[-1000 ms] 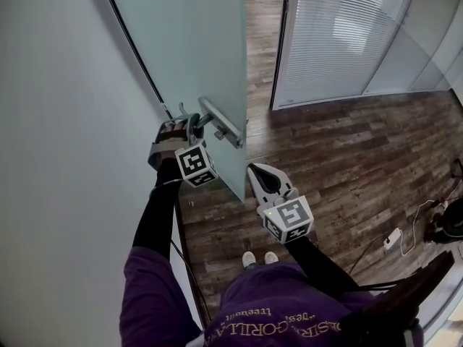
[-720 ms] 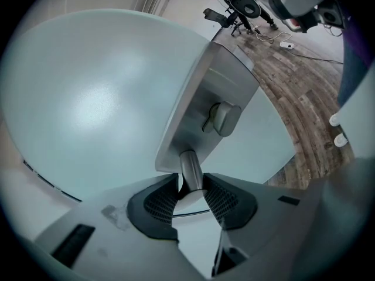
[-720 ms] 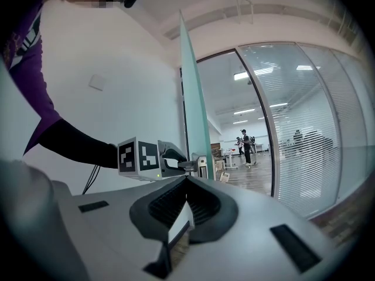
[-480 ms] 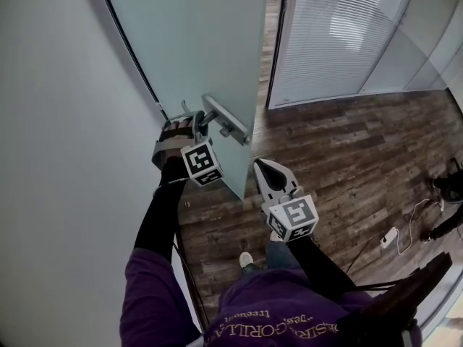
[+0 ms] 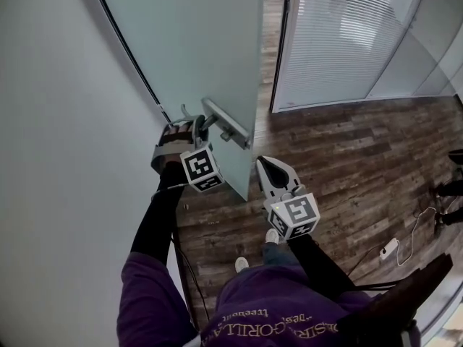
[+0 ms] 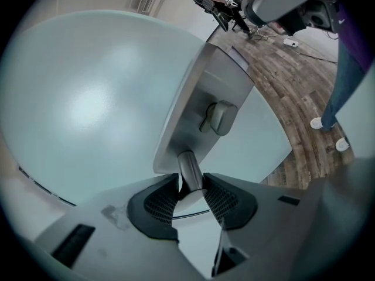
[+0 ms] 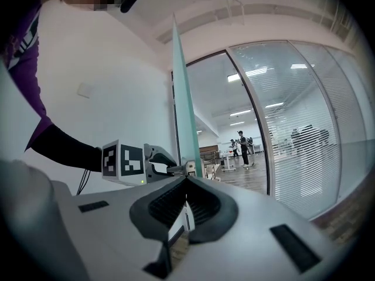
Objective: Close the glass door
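The frosted glass door (image 5: pixel 202 42) stands ajar, its free edge toward the wooden floor. On it is a metal lever handle (image 5: pixel 226 123). My left gripper (image 5: pixel 195 127) is shut on that handle; in the left gripper view its pads (image 6: pixel 161 201) clamp the lever's round stem (image 6: pixel 188 170) just below the metal handle plate (image 6: pixel 196 110). My right gripper (image 5: pixel 265 167) hangs free to the right of the door's edge, shut, with nothing between its jaws. In the right gripper view the door's edge (image 7: pixel 183 110) rises straight ahead of the right gripper (image 7: pixel 186 181), with the left gripper's marker cube (image 7: pixel 124 160) beside it.
A white wall (image 5: pixel 58 121) fills the left. Behind the doorway runs a glass partition with slatted blinds (image 5: pixel 340 35). Wooden floor (image 5: pixel 347 165) lies to the right, with a cable and power strip (image 5: pixel 391 248). The person's shoes (image 5: pixel 271 236) show below. Distant people (image 7: pixel 243 148) stand in the hall.
The door's free edge has swung a little to the right with the left gripper on its handle. Both grippers shifted slightly right, and the person's feet have stepped.
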Motion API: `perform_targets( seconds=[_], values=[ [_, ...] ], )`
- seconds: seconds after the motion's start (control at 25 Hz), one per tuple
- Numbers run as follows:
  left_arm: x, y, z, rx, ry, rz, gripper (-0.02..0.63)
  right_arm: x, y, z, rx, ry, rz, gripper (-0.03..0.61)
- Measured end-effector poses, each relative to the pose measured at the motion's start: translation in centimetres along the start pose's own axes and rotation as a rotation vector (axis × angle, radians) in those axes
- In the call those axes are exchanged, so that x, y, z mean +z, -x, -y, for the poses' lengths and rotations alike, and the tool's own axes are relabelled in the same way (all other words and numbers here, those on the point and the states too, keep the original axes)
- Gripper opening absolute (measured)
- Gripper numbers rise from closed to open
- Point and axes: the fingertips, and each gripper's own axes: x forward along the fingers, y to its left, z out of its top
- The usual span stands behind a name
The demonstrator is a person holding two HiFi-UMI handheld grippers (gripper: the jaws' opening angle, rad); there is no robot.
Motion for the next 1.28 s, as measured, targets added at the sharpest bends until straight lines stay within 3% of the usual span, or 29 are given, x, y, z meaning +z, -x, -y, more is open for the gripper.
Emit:
perform_targets(
  seconds=[0.44, 0.8, 1.28],
  values=[
    [4.2, -3.7, -1.2, 0.017, 0.032, -0.059, 0.133, 1.1, 0.1, 8.1, 0.043, -0.012, 0.010, -0.009],
    [7.1, -6.2, -2.2, 0.026, 0.051, -0.076, 0.132, 2.2, 0.2, 11.3, 0.089, -0.009, 0.042, -0.009],
    [10.7, -10.9, -4.2, -0.016, 0.055, -0.055, 0.132, 3.7, -3.4, 16.9, 0.002, -0.023, 0.067, -0.009]
  ],
)
